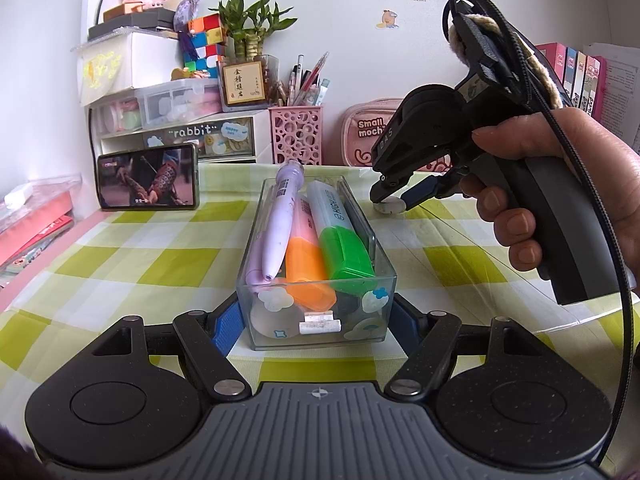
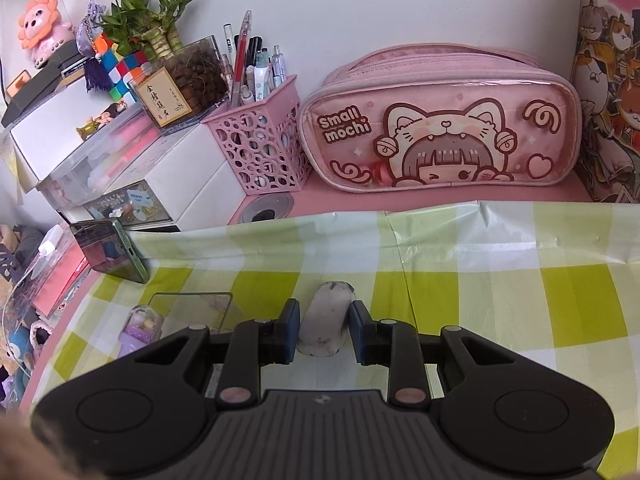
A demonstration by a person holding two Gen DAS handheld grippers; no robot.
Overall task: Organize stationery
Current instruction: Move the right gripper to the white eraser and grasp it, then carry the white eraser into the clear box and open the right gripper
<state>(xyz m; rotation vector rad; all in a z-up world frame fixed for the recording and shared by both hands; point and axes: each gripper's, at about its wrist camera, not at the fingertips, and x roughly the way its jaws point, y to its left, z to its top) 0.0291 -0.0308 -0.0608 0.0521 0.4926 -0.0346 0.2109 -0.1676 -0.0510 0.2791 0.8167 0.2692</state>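
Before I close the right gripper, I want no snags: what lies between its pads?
Only the worn white eraser, lying on the checked tablecloth; the right wrist view shows it between the right gripper pads.

Clear plastic box (image 1: 316,280) standing on green-checked cloth, packed lengthwise with purple pen (image 1: 276,224), orange highlighter (image 1: 308,268), green-capped highlighter (image 1: 340,240). Grubby white eraser (image 2: 325,322) lying flat on cloth, right of box, apart from it.
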